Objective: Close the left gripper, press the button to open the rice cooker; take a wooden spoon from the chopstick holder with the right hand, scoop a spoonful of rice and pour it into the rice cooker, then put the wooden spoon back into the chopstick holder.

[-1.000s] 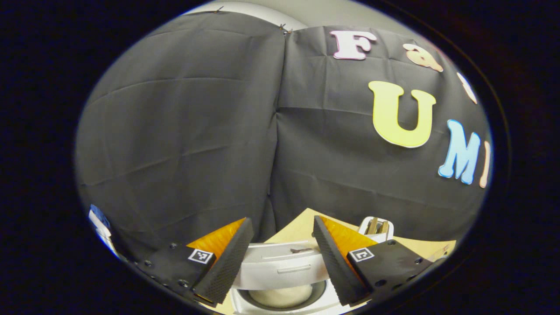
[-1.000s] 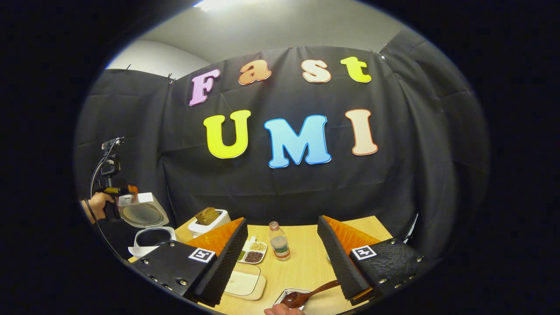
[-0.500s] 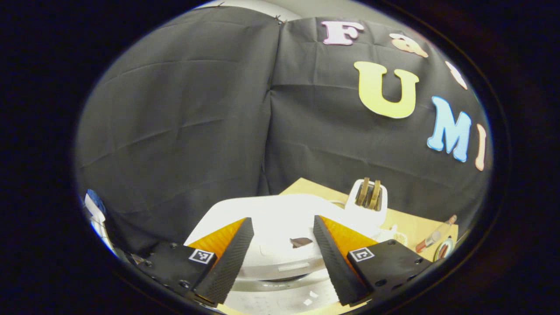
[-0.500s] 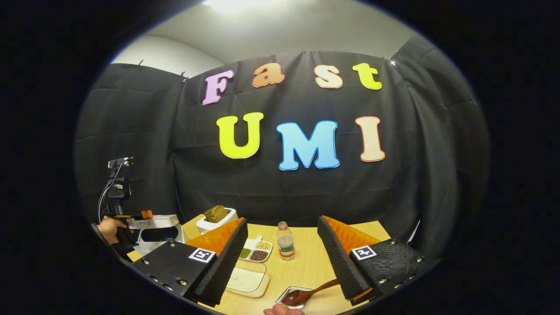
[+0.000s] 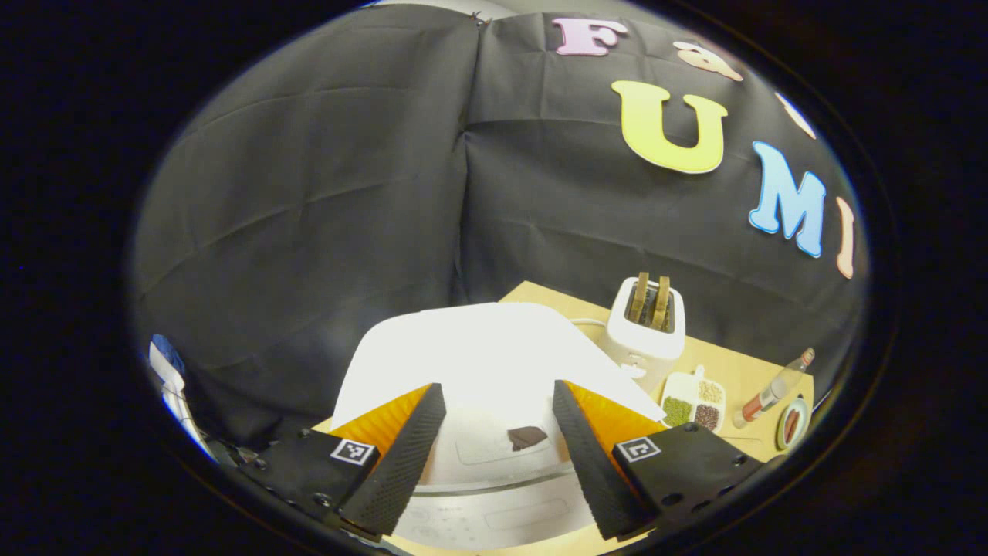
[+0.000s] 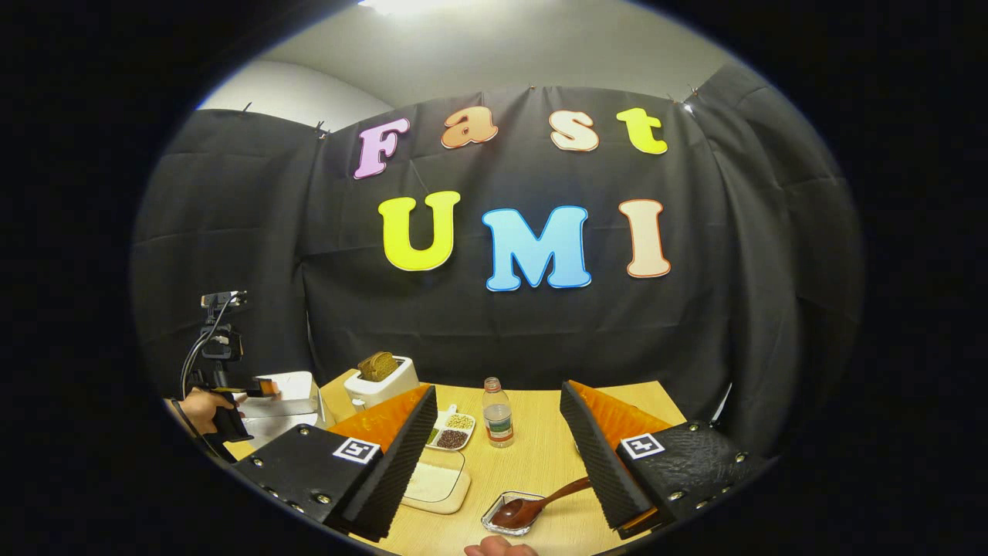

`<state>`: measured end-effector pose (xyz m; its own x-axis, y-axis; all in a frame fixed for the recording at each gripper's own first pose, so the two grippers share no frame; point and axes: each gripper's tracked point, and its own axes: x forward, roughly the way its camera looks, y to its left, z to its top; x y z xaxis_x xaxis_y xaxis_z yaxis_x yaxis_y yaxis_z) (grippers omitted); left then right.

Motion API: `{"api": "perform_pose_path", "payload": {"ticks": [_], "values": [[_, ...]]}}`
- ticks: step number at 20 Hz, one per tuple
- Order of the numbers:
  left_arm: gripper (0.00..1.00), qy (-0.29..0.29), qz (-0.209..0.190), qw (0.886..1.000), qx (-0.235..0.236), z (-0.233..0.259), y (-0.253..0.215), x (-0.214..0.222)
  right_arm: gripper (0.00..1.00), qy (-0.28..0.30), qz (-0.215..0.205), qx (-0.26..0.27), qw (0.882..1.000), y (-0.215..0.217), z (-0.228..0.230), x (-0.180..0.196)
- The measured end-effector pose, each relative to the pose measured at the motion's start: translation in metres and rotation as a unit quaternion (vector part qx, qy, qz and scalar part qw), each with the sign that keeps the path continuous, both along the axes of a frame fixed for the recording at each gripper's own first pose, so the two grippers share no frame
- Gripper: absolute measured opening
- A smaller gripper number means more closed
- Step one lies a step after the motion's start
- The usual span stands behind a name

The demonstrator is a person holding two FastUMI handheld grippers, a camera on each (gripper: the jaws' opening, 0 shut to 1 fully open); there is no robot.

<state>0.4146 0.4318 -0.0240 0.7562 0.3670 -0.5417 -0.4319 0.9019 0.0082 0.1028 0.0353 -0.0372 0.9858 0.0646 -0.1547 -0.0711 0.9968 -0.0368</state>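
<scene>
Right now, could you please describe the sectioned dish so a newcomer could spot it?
On the light wooden table, look right of the white toaster holding brown bread. The white sectioned dish sits there, left of the clear bottle; it alone holds separate piles of coloured grains.

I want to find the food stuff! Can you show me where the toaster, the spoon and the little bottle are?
toaster (image 5: 645, 330): left gripper view, on its white front side.
spoon (image 6: 515, 512): right gripper view, on its dark bowl, in the small tray.
bottle (image 6: 499, 417): right gripper view, on its middle.
</scene>
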Motion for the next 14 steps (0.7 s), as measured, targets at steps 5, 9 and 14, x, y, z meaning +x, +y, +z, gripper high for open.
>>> {"api": "perform_pose_path", "payload": {"ticks": [5,9,14], "values": [[0.99,0.024,-0.004,1.000,-0.019,-0.012,-0.006,-0.005,0.98,0.001,0.006,-0.007,1.000,0.009,0.004,-0.009],[0.98,0.038,-0.015,0.999,-0.009,-0.017,-0.006,-0.004,0.98,-0.004,0.011,-0.017,1.000,0.020,0.008,-0.015],[0.99,0.061,-0.018,0.997,-0.031,-0.021,-0.007,-0.007,0.98,-0.005,0.009,-0.014,1.000,0.030,0.008,-0.030]]}}
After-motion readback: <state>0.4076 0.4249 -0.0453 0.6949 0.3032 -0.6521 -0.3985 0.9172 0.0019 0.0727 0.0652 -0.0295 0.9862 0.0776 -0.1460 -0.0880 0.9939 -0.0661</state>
